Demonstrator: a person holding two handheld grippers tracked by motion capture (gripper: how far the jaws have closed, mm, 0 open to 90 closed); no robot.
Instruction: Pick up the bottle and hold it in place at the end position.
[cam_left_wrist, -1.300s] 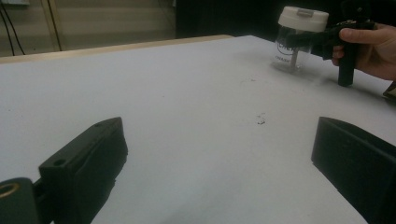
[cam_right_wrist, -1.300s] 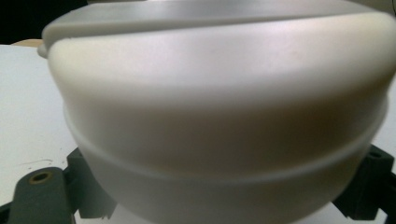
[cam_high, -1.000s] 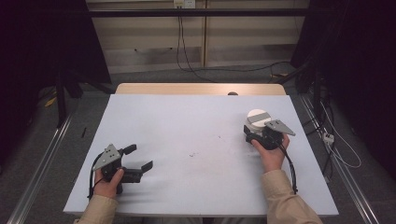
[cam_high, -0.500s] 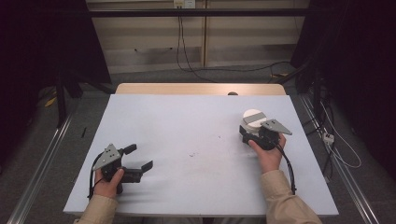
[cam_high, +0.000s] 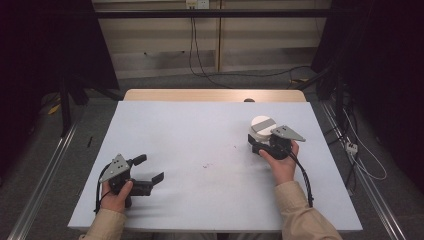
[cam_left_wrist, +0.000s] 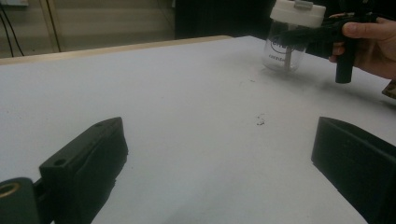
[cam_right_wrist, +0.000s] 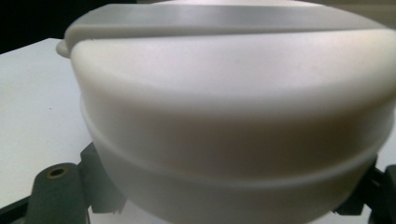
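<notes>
One jar (cam_high: 262, 131) stands right of centre on the bench (cam_high: 200, 145), the right hand-held gripper (cam_high: 257, 145) clamped round its clear body under the white lid (cam_right_wrist: 224, 93). We judge it light, rigid, slippery. The left hand-held gripper (cam_high: 149, 169) rests wide open, empty.

Table (cam_high: 200, 200): pale grey-white top, with a bare wooden strip (cam_high: 210, 95) along its far edge. Clear jar (cam_left_wrist: 285, 49) with white lid stands on the top, right of centre, well short of the wooden strip. Small dark specks (cam_high: 207, 165) mark the surface, nearer the centre than the jar.
</notes>
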